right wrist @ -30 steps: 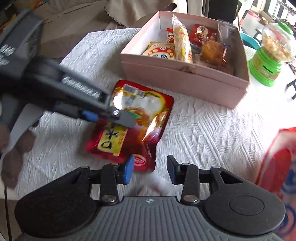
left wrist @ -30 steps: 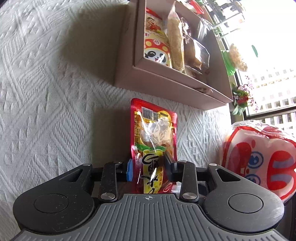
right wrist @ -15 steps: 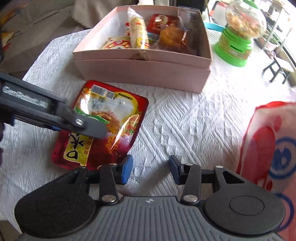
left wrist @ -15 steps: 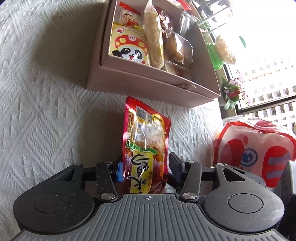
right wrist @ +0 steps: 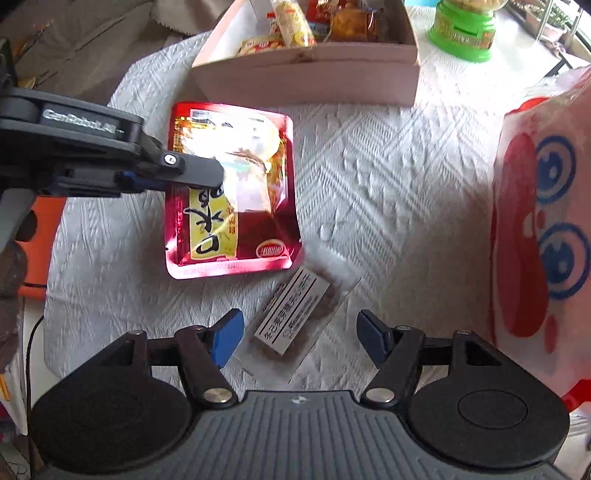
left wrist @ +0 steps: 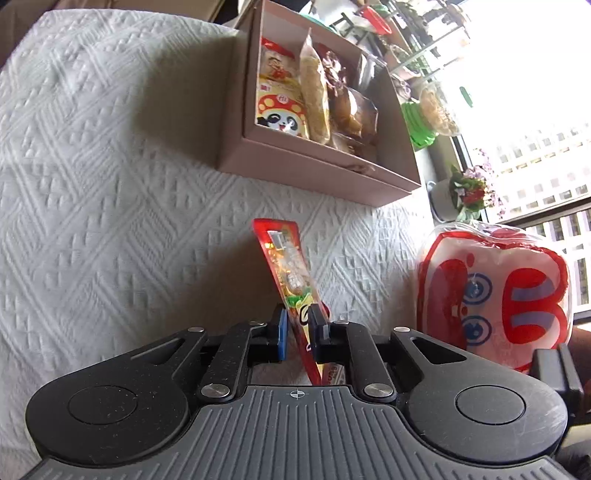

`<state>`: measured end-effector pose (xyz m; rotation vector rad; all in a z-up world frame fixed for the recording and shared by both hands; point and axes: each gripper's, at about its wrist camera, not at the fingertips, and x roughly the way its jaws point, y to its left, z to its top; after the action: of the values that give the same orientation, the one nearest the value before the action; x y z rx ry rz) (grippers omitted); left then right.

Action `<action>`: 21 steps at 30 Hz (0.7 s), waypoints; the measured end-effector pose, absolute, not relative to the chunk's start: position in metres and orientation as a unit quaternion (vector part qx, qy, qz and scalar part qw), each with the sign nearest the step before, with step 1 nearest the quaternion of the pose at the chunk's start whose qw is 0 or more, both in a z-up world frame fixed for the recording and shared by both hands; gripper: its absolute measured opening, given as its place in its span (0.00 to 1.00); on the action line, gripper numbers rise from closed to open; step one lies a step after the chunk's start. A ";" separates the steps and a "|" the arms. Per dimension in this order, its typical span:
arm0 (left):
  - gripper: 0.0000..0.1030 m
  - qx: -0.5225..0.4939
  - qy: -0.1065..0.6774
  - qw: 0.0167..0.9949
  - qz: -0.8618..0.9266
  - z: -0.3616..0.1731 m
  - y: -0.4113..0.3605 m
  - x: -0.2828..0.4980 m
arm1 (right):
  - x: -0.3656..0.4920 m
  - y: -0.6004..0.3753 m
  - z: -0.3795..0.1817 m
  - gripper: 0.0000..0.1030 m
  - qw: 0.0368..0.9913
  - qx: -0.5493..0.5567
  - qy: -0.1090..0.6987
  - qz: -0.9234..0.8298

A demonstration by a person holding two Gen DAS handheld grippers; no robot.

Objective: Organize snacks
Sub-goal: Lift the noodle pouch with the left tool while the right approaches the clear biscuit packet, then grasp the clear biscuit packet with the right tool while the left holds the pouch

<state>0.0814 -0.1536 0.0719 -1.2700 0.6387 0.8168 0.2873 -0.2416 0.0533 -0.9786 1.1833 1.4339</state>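
Left tongs [left wrist: 298, 332] pinch the lower part of a red snack pouch [right wrist: 231, 192], held edge-on in the left wrist view, lifted over the white textured cloth [left wrist: 110, 192] on the counter. Right tongs [right wrist: 299, 332] spread wide w/ nothing between them, just above a small clear packet w/ white label [right wrist: 295, 314] lying on the cloth. Pink box [right wrist: 306, 77] w/ other snacks sits beyond; big red-and-white bag [right wrist: 543, 236] at right; green dispenser [right wrist: 463, 33] behind the box.

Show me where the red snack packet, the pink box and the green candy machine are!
red snack packet [right wrist: 229, 218]: right wrist view, yellow label.
pink box [right wrist: 306, 79]: right wrist view, front wall.
green candy machine [right wrist: 463, 35]: right wrist view, green base.
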 end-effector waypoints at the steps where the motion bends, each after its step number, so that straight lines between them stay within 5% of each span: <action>1: 0.14 -0.573 0.281 0.679 0.362 0.072 -0.154 0.077 | 0.285 -0.239 0.049 0.67 0.498 -0.403 0.495 0.587; 10: 0.30 -0.601 0.257 0.654 0.382 0.035 -0.132 0.080 | 0.289 -0.219 0.060 0.66 0.556 -0.377 0.457 0.583; 12: 0.30 -0.595 0.266 0.661 0.372 0.029 -0.130 0.086 | 0.295 -0.215 0.065 0.57 0.558 -0.376 0.446 0.591; 21: 0.35 -0.629 0.242 0.687 0.271 0.006 -0.127 0.098 | 0.309 -0.182 0.042 0.48 0.570 -0.377 0.455 0.571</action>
<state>0.0976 -0.1270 0.0059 -1.4091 0.5411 0.6076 0.3092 -0.1824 0.0416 -0.8851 1.0681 1.3405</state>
